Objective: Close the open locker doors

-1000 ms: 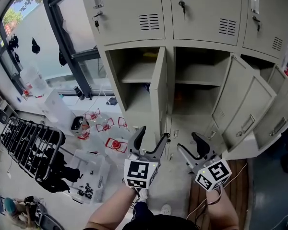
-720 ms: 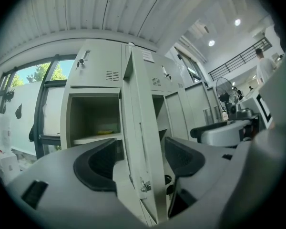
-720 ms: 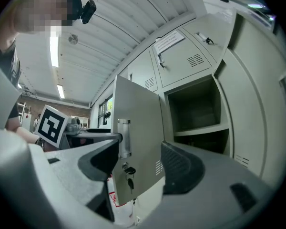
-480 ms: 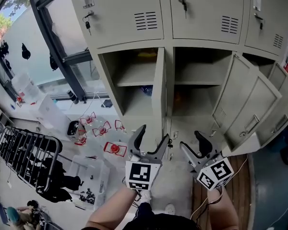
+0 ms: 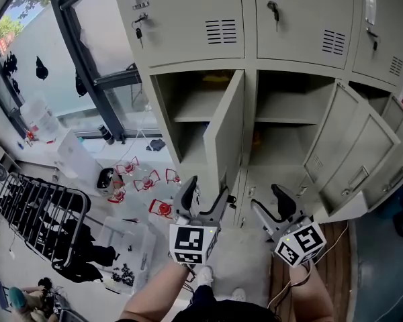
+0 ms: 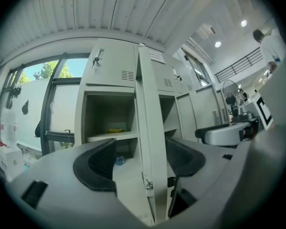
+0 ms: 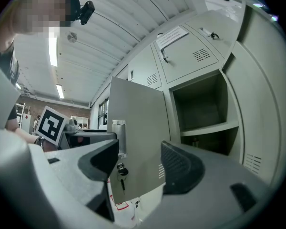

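Observation:
A bank of beige lockers (image 5: 295, 19) faces me; the upper doors are shut. Below, the left door (image 5: 223, 136) stands swung out, showing its inner face. Two more open doors (image 5: 339, 153) hang at the right. My left gripper (image 5: 208, 190) hovers open just below the left door's bottom corner. In the left gripper view that door's edge (image 6: 147, 147) runs between the open jaws of the left gripper (image 6: 138, 159), beyond them. My right gripper (image 5: 265, 198) is open beside it. The right gripper view shows a door (image 7: 138, 128) with a key beyond the right gripper (image 7: 140, 163).
A yellow item (image 6: 115, 128) lies on the left compartment's shelf, a blue bottle (image 6: 119, 160) below it. On the floor at the left are red-and-white parts (image 5: 141, 180), a clear bin (image 5: 127, 247) and a black rack (image 5: 40, 213). A window frame (image 5: 80, 66) borders the lockers.
The lockers have shifted right in the head view, and the left door now shows more of its inner face. Both grippers stay open, at nearly the same places in the view.

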The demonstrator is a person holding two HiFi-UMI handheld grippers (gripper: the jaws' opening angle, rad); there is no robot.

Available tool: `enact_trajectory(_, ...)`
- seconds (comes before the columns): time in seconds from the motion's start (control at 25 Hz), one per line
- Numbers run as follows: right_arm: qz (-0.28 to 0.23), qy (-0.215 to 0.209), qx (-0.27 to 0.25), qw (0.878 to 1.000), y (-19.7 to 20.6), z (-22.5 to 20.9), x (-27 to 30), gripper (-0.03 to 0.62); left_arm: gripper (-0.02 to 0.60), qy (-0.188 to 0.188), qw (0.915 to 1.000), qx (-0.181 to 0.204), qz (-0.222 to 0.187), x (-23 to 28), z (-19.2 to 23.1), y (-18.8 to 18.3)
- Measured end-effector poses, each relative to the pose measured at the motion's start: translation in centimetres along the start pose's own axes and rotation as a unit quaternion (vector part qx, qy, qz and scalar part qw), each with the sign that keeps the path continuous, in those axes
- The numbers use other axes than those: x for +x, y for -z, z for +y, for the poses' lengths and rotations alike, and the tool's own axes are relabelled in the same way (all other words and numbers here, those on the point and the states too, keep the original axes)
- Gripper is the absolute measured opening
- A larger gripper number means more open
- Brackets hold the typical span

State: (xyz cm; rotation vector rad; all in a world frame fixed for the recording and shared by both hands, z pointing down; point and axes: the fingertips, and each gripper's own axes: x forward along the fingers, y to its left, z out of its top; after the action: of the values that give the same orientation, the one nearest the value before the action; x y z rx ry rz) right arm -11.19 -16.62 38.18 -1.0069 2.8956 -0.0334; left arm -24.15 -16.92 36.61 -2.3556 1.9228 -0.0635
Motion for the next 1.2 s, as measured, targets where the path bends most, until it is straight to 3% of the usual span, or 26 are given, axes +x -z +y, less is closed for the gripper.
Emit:
enact_trajectory(0.8, 0.003, 0.008, 0.000, 1.000, -0.4, 1.2, 5.3, 0.264, 0.314, -0.053, 0.9980, -0.033, 0.004, 1.6, 9.9, 1.1)
enact_trajectory(1.2, -0.002, 0.018, 0.000, 1.000, -0.6, 1.3, 8.2, 0.264, 0.314, -0.061, 0.9974, -0.038, 0.008, 3.6, 14.2, 1.4)
